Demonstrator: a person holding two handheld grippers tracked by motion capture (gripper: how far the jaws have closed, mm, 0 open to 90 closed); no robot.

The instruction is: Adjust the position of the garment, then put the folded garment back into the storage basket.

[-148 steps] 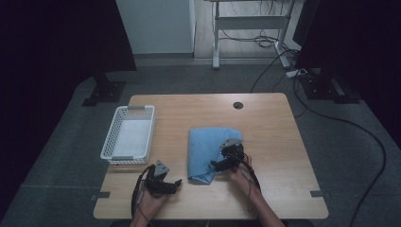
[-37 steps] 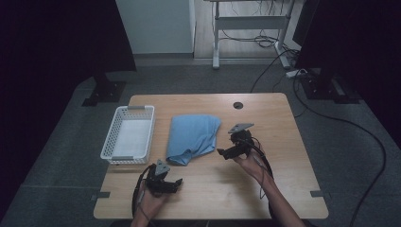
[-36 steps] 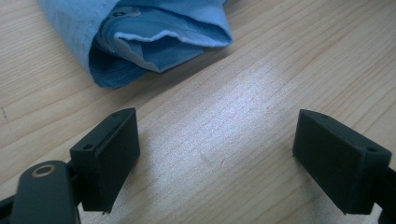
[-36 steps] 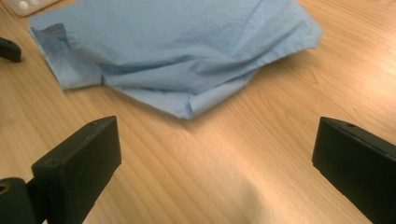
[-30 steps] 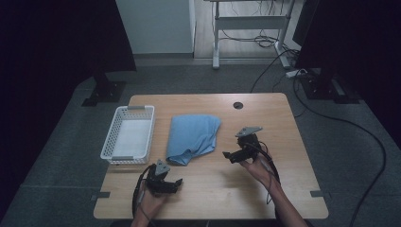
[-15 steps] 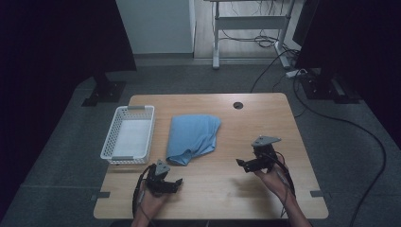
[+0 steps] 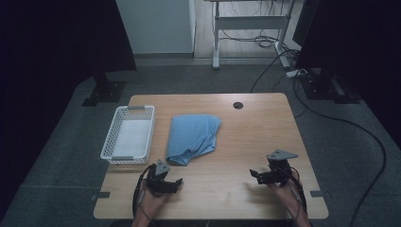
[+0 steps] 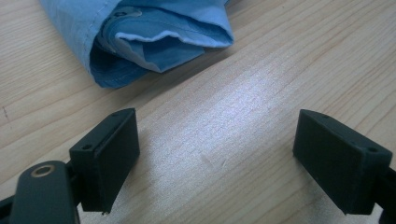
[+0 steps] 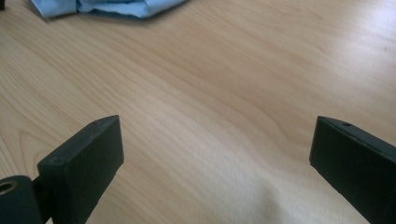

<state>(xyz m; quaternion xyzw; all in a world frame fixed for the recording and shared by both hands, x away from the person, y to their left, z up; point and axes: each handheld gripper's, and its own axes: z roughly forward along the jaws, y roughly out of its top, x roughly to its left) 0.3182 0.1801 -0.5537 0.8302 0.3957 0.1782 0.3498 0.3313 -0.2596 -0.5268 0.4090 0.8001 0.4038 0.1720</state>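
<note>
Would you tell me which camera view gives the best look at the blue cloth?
The high view: the whole folded blue cloth lies on the table beside the white basket. The left gripper view shows only its near folded end, close enough to see the layers. The right gripper view catches just an edge at its top.

Left gripper point(image 7: 174, 182) low at the near left, hand point(image 7: 150, 201) behind it, jaws wide apart with nothing between them, pointing roughly right and away. Right gripper point(image 7: 255, 174) at the near right, grey plate on top, jaws also spread and empty, aimed left. Right hand point(image 7: 283, 191) looks slightly raised, hard to tell in the dim light. Both forearms enter from the bottom edge.
</note>
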